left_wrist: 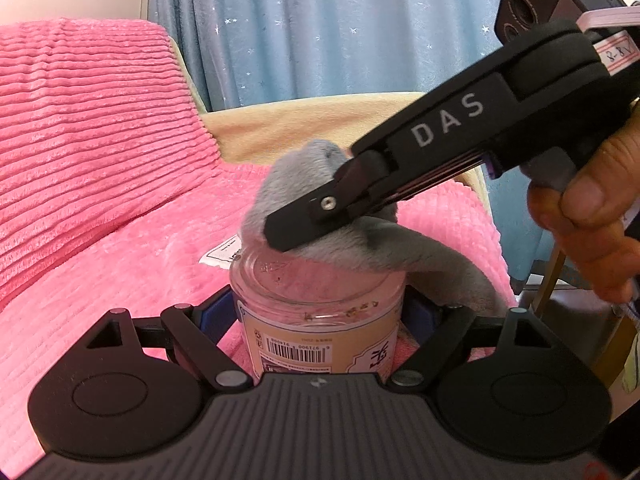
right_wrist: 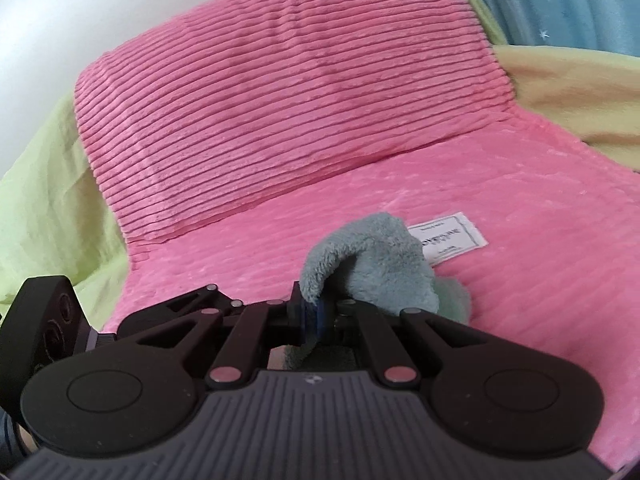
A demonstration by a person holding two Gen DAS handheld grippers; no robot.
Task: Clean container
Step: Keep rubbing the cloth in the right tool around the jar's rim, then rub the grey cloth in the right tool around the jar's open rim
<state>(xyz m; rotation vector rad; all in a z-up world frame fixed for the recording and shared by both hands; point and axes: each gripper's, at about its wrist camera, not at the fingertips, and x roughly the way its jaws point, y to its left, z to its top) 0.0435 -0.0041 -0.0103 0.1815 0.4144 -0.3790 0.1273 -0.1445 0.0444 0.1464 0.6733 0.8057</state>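
A clear glass jar (left_wrist: 320,312) with a beige label and barcode stands upright between the fingers of my left gripper (left_wrist: 320,304), which is shut on its sides. A fluffy grey cloth (left_wrist: 304,184) rests over the far rim of the jar's open mouth. My right gripper (left_wrist: 296,228) comes in from the upper right, shut on that cloth and pressing it at the rim. In the right wrist view the grey cloth (right_wrist: 372,260) bulges out from between the closed fingers of the right gripper (right_wrist: 314,314). The jar is hidden there.
A pink ribbed blanket (left_wrist: 120,248) covers the surface, with a pink ribbed cushion (right_wrist: 280,92) behind it. A white fabric label (right_wrist: 452,238) lies on the blanket. Blue starred curtain (left_wrist: 320,32) hangs at the back. A hand (left_wrist: 588,216) holds the right gripper.
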